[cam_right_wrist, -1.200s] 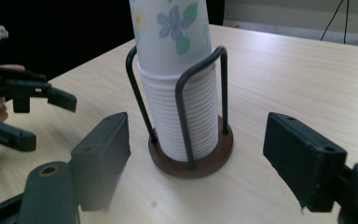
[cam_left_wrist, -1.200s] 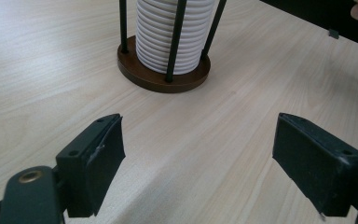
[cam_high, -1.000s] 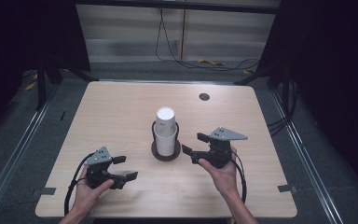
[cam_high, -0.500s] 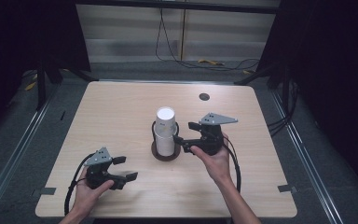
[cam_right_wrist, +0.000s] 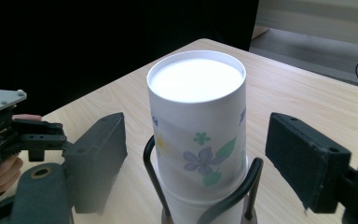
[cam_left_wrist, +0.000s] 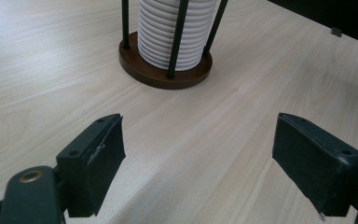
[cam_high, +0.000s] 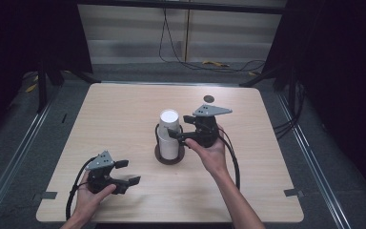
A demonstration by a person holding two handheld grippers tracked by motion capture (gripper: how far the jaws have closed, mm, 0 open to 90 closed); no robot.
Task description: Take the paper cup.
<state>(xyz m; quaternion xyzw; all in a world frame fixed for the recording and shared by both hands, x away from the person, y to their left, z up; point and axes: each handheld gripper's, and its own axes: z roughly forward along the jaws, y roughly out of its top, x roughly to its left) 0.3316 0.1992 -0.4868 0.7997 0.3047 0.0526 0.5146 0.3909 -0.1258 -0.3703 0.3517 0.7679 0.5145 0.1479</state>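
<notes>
Wood-grain table (cam_high: 124, 109) is lying pale under dark surroundings. I am holding the right gripper (cam_right_wrist: 193, 154) spread, its jaws just opening, flanking the flower-printed cup stack (cam_right_wrist: 196, 121) without touching. The left gripper (cam_left_wrist: 196, 154) is gaping over bare wood, the stack's holder (cam_left_wrist: 165, 70) standing ahead, open table all round.

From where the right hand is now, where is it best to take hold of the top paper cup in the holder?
Probably grip the top paper cup on its bare upper wall, above the black wire holder, coming level from its right. It stands upside down, clear of the wires there. The right hand-held gripper, jaws open, already straddles that wall; its jaws have just closed slightly.
</notes>
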